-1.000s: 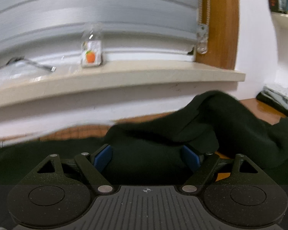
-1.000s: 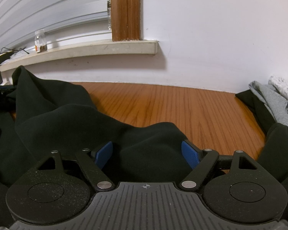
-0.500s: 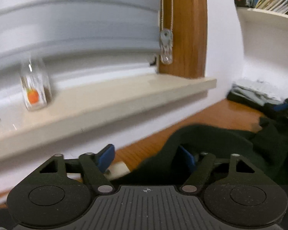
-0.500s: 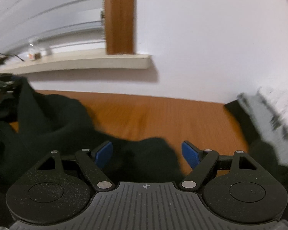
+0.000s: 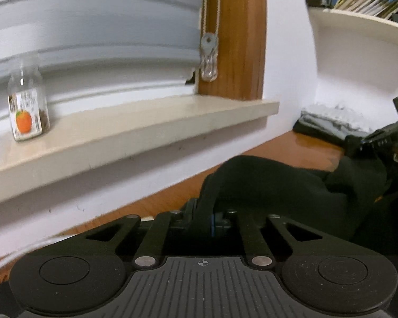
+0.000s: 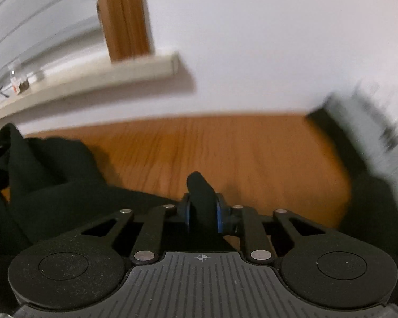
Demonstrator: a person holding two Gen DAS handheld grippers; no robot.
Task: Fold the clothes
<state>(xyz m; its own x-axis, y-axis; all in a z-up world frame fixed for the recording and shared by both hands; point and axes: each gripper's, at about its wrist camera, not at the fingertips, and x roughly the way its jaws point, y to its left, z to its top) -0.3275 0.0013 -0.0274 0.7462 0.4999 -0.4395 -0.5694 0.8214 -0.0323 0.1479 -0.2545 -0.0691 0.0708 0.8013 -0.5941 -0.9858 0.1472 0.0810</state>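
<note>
On the wooden tabletop [image 6: 225,145] below the window sill [image 5: 146,122], a black garment [image 5: 273,182] lies rumpled, stretched loosely between the two grippers. The left gripper [image 5: 207,220] has its jaws pressed together on an edge of the cloth, with only a sliver of blue pad showing beside the fabric. The right gripper [image 6: 201,212] is closing, and a thick roll of the same black cloth already stands pinched between its blue pads [image 6: 219,217]. The fabric looks soft, limp and fairly heavy, like a sweatshirt knit; it will likely sag and drag rather than hold a shape, and it should not slip easily from the pads. The best hold is probably at matching edges or corners, such as hem or shoulders, so it hangs flat when lifted. A small jar [image 5: 27,111] stands on the sill, and other folded clothes [image 5: 331,122] lie at the far side.
</note>
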